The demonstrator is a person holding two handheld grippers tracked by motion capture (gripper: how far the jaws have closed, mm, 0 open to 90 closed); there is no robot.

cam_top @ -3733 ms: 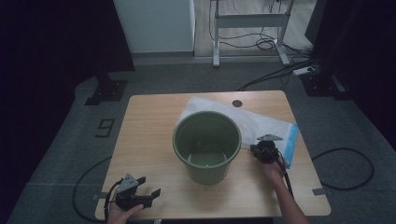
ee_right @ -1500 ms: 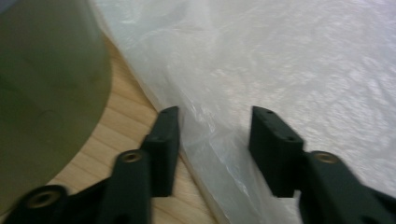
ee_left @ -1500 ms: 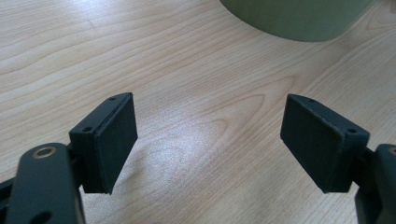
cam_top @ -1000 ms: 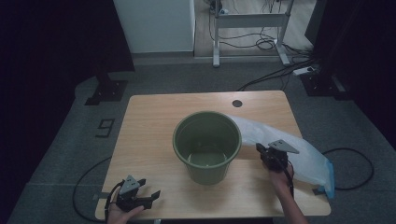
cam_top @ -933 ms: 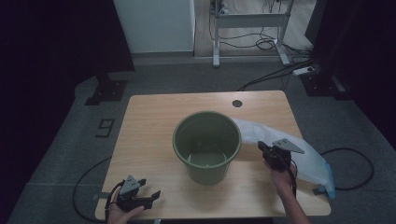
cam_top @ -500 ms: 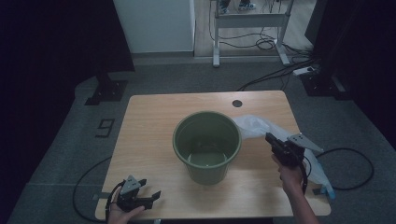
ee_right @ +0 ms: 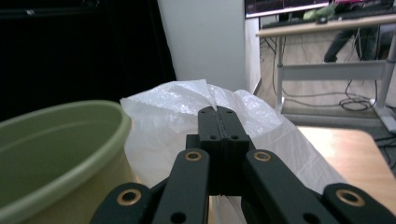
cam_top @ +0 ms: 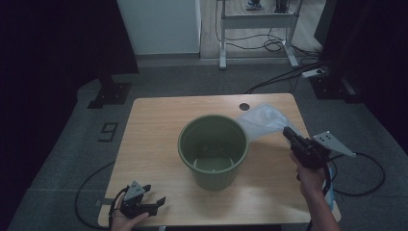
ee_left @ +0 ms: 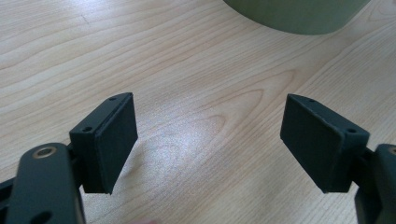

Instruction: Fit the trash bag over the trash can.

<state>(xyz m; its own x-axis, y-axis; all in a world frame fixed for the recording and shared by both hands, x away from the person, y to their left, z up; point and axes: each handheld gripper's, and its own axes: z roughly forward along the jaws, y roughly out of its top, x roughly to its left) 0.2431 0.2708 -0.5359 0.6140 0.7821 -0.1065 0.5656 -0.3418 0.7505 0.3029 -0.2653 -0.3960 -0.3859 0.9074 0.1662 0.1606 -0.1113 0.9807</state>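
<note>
My right gripper (cam_top: 290,134) is clamped on the white plastic bag (cam_top: 262,120), which billows just ahead of its jaws beside the green bucket (cam_top: 213,150). My left gripper (cam_top: 153,204) rests near the table (cam_top: 154,130) edge, jaws apart and holding nothing.

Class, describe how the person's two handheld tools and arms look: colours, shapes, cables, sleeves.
Both tools, the left tool and the right tool, are black with two flat rectangular jaws, brass-coloured pivot pins and a trailing black cable. Each carries a grey three-cornered plate. Both forearms are bare, with no sleeves visible.
</note>
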